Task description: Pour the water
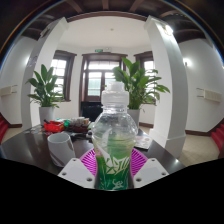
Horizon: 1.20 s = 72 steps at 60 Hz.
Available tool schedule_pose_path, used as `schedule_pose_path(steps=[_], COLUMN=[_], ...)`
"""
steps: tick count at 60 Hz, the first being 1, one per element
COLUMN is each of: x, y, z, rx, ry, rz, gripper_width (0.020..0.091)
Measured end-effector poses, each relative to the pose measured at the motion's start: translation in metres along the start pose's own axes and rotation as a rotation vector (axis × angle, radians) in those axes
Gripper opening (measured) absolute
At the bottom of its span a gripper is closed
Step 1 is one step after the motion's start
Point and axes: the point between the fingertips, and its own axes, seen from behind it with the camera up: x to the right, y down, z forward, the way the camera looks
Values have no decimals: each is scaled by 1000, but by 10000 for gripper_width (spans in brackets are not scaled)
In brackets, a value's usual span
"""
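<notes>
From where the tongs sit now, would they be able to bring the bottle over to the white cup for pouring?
Probably yes. The tongs look closed on the water bottle, and the white cup stands just beside it on the dark table with nothing between them. The bottle's cap appears to be on, though.

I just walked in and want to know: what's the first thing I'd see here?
The clear water bottle with a green label and white cap, standing upright and big between the gripper jaws, which press on it with purple pads. Just to its left on the dark table sits a white cup. Beyond them, two leafy plants flank the windows.
</notes>
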Motion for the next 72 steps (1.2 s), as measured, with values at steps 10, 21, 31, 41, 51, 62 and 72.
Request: schedule_pose_path(steps=[10,21,31,41,51,62,72], x=[4,6,9,14,-13,-35,-55], y=[-3,2,-23,-51,-78,-94,-100], z=[5,5,25,59,84,102,108], rx=[-12,-60,-82,-76,-23,38,114], ry=[17,32,36,67,74,83,98], rz=[-10,-177,-730,-1323,-1728,-2052,-2240], gripper_width=[327,327,329,325,326,326,328])
